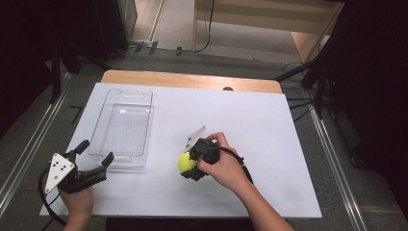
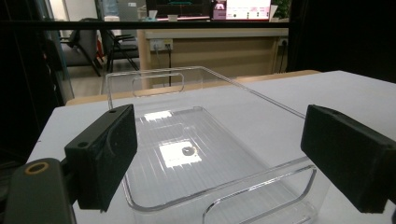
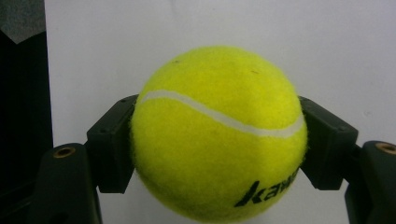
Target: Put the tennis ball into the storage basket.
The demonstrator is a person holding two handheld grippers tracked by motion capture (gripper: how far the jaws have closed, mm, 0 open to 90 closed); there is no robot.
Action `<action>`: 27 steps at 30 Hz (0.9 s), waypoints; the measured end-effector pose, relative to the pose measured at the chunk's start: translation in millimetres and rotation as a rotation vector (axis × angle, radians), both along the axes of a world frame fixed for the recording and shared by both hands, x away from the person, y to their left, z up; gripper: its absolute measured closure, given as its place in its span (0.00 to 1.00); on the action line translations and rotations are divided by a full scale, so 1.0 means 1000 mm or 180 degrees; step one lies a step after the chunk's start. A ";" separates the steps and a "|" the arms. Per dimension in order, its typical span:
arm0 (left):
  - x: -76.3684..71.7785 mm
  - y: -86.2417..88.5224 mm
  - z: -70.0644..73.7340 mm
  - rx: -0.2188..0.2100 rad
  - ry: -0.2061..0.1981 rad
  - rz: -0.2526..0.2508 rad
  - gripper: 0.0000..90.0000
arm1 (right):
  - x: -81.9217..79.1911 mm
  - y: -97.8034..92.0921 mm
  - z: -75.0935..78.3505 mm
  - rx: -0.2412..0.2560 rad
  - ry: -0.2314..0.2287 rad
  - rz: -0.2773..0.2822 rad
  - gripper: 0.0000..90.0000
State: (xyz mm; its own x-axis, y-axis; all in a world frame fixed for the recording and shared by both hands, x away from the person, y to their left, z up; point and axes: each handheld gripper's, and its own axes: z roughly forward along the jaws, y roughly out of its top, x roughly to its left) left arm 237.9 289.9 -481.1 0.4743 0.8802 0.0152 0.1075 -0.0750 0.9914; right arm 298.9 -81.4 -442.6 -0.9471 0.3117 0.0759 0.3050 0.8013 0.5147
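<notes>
— Yellow tennis ball (image 3: pixel 218 133), just one?
— One, clamped between the right gripper (image 1: pixel 192 163)'s jaws, low over the white table (image 1: pixel 269 125), right of the single clear tray (image 1: pixel 122 126).
— And the left gripper (image 2: pixel 219 158)?
— Jaws spread wide, holding nothing, at the tray's near end. Bare table lies between ball and tray.

Overhead light, bright; white surface (image 1: pixel 269 144) near washed out. Glare patches on clear tray (image 2: pixel 180 151) floor. Dark periphery; close jaws soft-focused.
</notes>
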 end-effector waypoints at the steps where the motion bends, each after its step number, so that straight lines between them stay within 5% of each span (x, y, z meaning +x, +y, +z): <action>1: 0.000 0.000 0.000 0.0000 0.0000 0.0000 0.13 | 0.001 0.001 0.001 -0.0004 -0.0016 -0.0001 0.26; 27: 0.000 0.000 0.000 -0.0004 0.0007 -0.0008 0.13 | 0.012 0.015 0.014 0.0086 -0.0070 0.0083 0.26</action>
